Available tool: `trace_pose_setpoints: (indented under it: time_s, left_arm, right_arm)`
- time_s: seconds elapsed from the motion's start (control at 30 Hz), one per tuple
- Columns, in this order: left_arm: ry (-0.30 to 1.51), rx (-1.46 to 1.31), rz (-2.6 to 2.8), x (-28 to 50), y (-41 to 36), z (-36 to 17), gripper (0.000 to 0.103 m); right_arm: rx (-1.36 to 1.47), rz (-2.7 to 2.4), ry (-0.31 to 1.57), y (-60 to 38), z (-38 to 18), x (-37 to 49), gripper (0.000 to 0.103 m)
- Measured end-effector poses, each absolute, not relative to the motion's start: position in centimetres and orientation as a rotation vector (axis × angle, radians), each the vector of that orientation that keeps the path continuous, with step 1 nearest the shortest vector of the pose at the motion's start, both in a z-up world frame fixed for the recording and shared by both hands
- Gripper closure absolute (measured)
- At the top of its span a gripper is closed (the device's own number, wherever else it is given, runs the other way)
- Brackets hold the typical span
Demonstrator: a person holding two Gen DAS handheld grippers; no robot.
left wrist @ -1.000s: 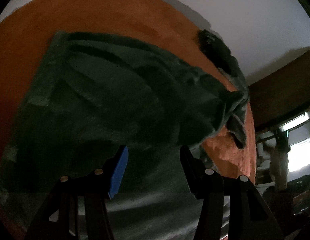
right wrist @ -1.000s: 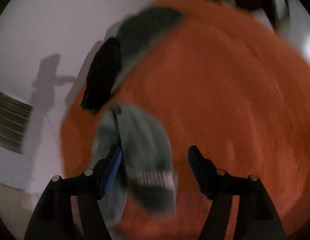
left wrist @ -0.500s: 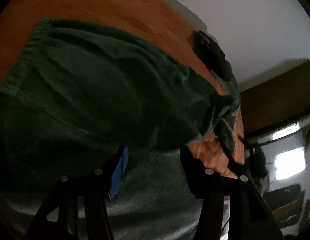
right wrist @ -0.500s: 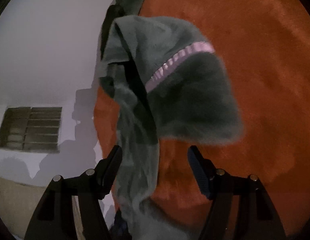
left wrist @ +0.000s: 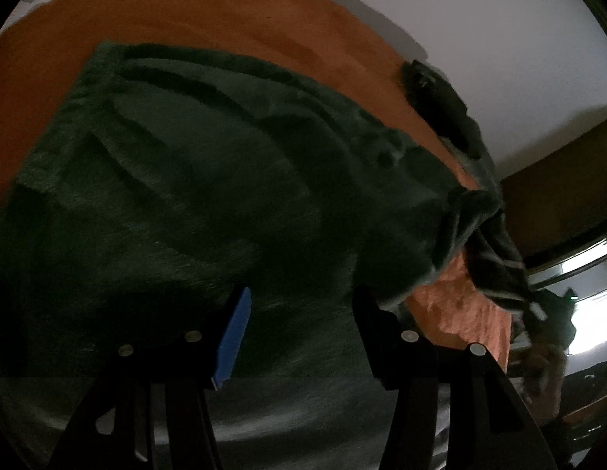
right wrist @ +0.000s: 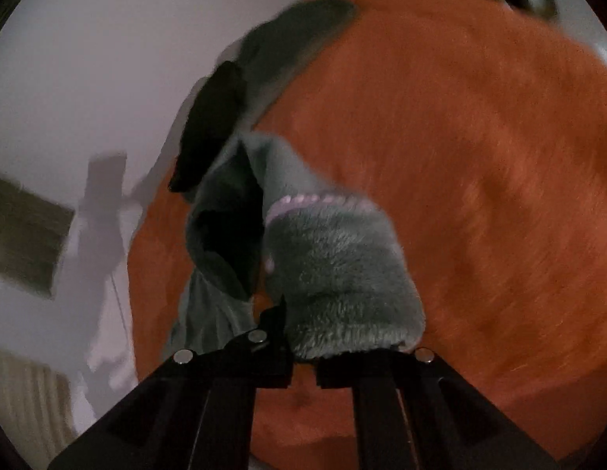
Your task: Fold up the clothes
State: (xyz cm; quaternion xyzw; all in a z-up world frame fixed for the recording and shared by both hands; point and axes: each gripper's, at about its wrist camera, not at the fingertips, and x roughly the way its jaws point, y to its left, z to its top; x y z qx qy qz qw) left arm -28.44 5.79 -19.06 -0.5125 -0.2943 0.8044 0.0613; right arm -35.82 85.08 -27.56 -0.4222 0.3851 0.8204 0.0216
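A large dark green fleece garment (left wrist: 193, 180) lies spread on a round orange rug (left wrist: 225, 11). My left gripper (left wrist: 303, 293) hovers low over the garment's near part, open, with nothing pinched between its fingers. One sleeve trails off to the right, ending in a pale-striped cuff (left wrist: 503, 270). In the right wrist view my right gripper (right wrist: 299, 337) is shut on the fluffy grey-green cuff (right wrist: 334, 266) with pink trim (right wrist: 299, 200). The cloth bunches over the jaws and hides the right fingertip.
A black cloth (right wrist: 213, 125) and another grey-green piece (right wrist: 295, 35) lie at the rug's edge (right wrist: 479, 156), next to pale floor (right wrist: 87, 58) with a vent grille (right wrist: 25, 235). The black cloth (left wrist: 440, 105) also shows in the left view, near dark wooden furniture (left wrist: 558, 196).
The right gripper's jaws, wide apart before, have closed on the grey-green cuff, which now sits bunched at the fingers. The left gripper stays open while the green garment shifts slightly in its view.
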Motion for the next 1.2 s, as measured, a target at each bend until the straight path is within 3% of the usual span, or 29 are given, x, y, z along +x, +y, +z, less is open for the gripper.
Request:
trace_pose_setpoints:
  time_s: [0.1, 0.17, 0.47, 0.73, 0.97, 1.13, 1.17, 1.2]
  left_arm:
    - [-0.925, -1.550, 2.387, -29.4, 5.5, -19.0, 0.048]
    - [-0.907, -1.530, 2.403, -29.8, 5.5, -18.7, 0.048]
    - [-0.981, -1.526, 2.302, -30.5, 7.3, -19.6, 0.047]
    - [-0.929, -1.572, 2.295, -30.8, 8.9, -20.4, 0.047]
    - [-0.886, -1.586, 2.289, -30.6, 9.8, -20.8, 0.047]
    - [-0.911, -1.622, 2.290, -30.8, 9.4, -22.0, 0.047]
    - [-0.921, -1.618, 2.293, -30.8, 9.2, -21.9, 0.047]
    - [-0.932, -1.613, 2.295, -30.9, 9.0, -21.9, 0.047]
  right_arm:
    - [-1.500, 2.651, 0.795, 88.2, -24.9, -36.8, 0.097]
    - [-1.593, 2.590, 0.731, 91.1, -24.2, -36.8, 0.097]
    - [-1.325, 2.561, 0.832, 102.5, -15.8, -34.6, 0.097]
    - [-1.400, 2.416, 0.819, 107.3, -21.6, -34.7, 0.097]
    - [-1.397, 2.389, 0.766, 106.4, -19.3, -41.8, 0.096]
    - [-1.391, 2.216, 0.868, 108.6, -22.2, -45.6, 0.096]
    - [-1.383, 2.190, 0.882, 109.0, -23.1, -46.3, 0.091]
    - [-1.374, 2.164, 0.897, 109.4, -23.9, -46.9, 0.079]
